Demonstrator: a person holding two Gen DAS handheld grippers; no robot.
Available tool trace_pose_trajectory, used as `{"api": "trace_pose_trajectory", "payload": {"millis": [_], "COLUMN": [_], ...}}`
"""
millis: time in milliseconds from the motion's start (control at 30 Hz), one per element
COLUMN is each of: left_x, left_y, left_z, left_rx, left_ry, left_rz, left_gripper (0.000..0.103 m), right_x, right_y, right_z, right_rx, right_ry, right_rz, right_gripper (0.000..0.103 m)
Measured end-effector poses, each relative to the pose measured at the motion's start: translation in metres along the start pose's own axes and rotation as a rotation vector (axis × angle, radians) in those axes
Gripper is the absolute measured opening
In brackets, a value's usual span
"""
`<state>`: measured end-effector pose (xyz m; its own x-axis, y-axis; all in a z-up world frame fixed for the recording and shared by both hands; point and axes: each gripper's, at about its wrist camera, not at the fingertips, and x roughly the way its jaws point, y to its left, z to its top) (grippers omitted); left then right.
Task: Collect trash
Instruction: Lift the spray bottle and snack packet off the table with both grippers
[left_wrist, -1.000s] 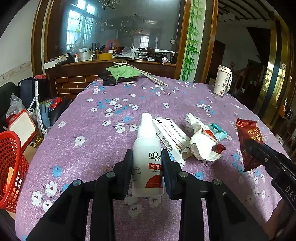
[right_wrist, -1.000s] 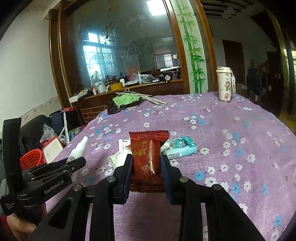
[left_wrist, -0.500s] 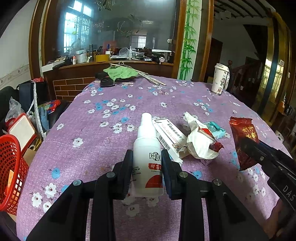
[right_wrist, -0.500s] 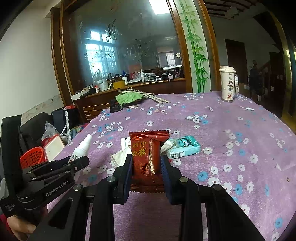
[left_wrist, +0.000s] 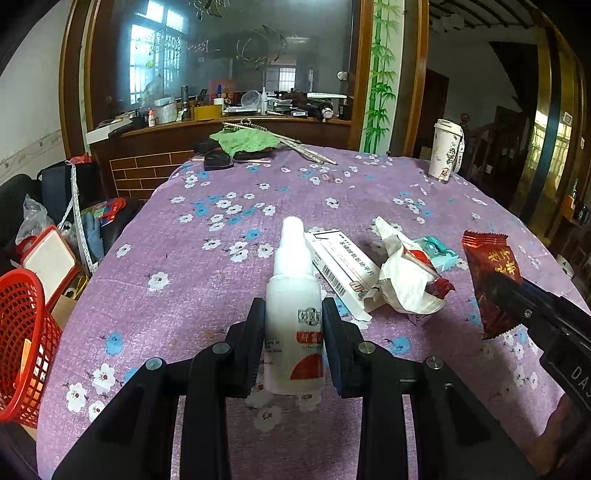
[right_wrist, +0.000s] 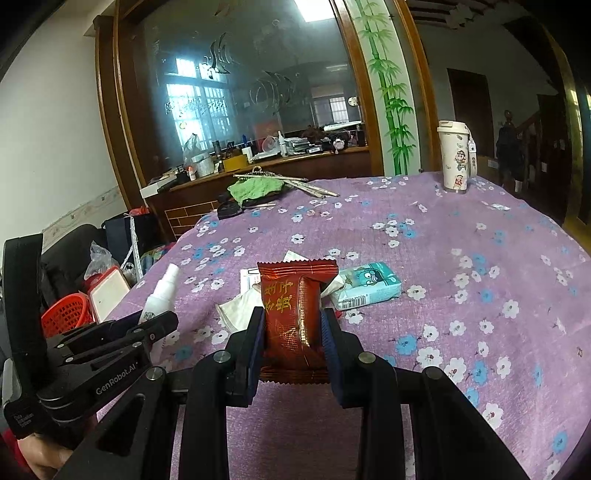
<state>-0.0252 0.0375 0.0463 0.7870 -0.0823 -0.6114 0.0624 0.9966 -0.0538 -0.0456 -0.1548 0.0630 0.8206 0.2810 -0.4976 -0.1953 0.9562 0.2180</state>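
Note:
My left gripper (left_wrist: 293, 325) is shut on a white spray bottle (left_wrist: 293, 295) with a red label, held above the purple flowered tablecloth (left_wrist: 207, 280). My right gripper (right_wrist: 293, 332) is shut on a dark red snack wrapper (right_wrist: 291, 306), also seen in the left wrist view (left_wrist: 491, 273). On the table lie a white medicine box (left_wrist: 343, 266), a crumpled white wrapper (left_wrist: 406, 277) and a teal tissue pack (right_wrist: 365, 286). A red mesh basket (left_wrist: 22, 332) stands off the table's left edge.
A white lidded cup (left_wrist: 447, 151) stands at the far right of the table. A green cloth (left_wrist: 247, 142), sticks and a black item lie at the far edge. Bags and a white-lidded box (left_wrist: 48, 258) sit on the floor left.
Both grippers have risen a little with their items still held; the table trash has not moved.

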Motion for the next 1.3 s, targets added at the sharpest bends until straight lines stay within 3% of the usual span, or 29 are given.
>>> {"api": "trace_pose_trajectory", "payload": {"millis": [600,1300], "left_x": [-0.025,-0.07], "left_y": [0.007,0.025], "left_z": [0.002,-0.017], "left_rx": [-0.021,-0.041], "left_ry": [0.013,-0.005], "left_rz": [-0.012,-0.041], "left_gripper": [0.029,0.029], "right_x": [-0.02,-0.048], "right_y": [-0.004,0.034], "right_z": [0.004,-0.016], "right_rx": [0.028,0.003], "right_ry": [0.011,0.06], "right_rz": [0.01,0.047], "right_gripper": [0.032,0.032]}}
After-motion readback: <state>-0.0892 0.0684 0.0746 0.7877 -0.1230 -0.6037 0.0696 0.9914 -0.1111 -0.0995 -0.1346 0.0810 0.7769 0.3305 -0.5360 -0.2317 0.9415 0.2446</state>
